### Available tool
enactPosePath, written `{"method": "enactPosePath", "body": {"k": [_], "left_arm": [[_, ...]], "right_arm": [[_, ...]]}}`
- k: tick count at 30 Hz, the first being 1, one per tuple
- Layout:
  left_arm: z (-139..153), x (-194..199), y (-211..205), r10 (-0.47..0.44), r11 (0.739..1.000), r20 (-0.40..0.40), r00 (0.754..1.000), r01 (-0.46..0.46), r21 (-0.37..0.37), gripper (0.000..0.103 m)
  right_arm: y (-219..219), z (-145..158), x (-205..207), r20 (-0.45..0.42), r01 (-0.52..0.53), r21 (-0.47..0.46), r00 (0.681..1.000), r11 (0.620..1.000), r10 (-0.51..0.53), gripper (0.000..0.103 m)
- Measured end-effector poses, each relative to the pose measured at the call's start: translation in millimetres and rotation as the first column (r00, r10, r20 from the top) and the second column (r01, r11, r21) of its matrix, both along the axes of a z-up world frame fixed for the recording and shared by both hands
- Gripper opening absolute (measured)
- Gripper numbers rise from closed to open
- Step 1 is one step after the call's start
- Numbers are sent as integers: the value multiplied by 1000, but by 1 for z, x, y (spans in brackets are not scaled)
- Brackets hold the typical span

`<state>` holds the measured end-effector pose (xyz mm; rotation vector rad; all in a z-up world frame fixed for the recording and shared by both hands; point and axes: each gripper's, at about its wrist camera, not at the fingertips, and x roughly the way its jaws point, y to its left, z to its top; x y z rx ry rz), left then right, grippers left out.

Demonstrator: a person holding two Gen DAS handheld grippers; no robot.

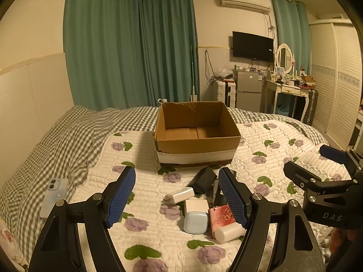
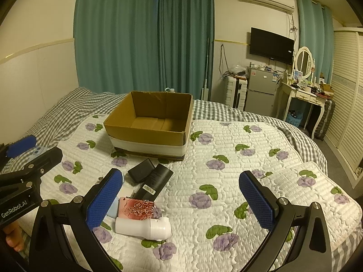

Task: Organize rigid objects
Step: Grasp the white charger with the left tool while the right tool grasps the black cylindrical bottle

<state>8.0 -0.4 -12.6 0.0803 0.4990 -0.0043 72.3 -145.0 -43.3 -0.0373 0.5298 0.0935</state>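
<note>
Lying on a flowered quilt (image 2: 226,149) spread over the bed, a cluster of small rigid objects is seen just near of an open cardboard box (image 1: 197,133). The box stands upright, nothing visible inside it. In the cluster are noted: a black adapter (image 1: 203,179), a white charger (image 1: 180,195), a white cube (image 1: 196,206), a light-blue case (image 1: 196,222), a pink card (image 2: 136,210) with a rose pattern, a white bottle (image 2: 143,227) on its side, and a black remote (image 2: 156,181). The pink card is touched by the white bottle along its near edge; the remote lies just far of the card. A phone (image 1: 54,196) is seen on the checked sheet (image 1: 56,140), well left of the cluster.

The left tongs (image 1: 177,195) are held wide open above the cluster, nothing gripped. The right tongs (image 2: 179,198) are likewise wide open and empty, held over bare quilt to the right of the cluster, the left finger (image 2: 103,200) overlapping the blue case in view.
</note>
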Motion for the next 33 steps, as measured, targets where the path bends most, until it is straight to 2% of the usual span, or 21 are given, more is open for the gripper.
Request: {"method": "enactPosePath", "body": {"k": [6,10,14,18,23,27,28,30,33], "left_arm": [[0,31,13,40,999,-11,999,-40,-2,78],[-9,57,21,64,997,-33,997,-66,-31,78],[-38,81,20,75,996,-105,992,-79,-34,78],[-70,96,21,80,996,-188,979,-85,-20,78],[-91,110,30,104,993,-263,959,-116,-33,78],[-100,116,32,114,991,-296,948,-130,-34,78],[-102,117,31,113,991,-304,946,-128,-29,78],[-106,120,28,109,993,-317,942,-121,-18,78],[-110,123,25,103,994,-333,937,-112,-8,78]], "right_arm": [[-1,-2,19,-11,-8,-24,1000,1000,8,103],[2,-11,41,-52,-19,-40,999,999,17,103],[12,-33,70,-144,-43,-55,989,998,35,103],[29,-67,103,-257,-90,-51,964,995,74,102],[45,-111,139,-389,-127,-4,914,992,115,88],[52,-132,155,-450,-137,63,880,989,151,73],[52,-134,157,-456,-137,70,877,988,154,62],[48,-137,158,-457,-138,109,872,984,173,59],[39,-129,154,-428,-129,150,885,980,182,53]]}}
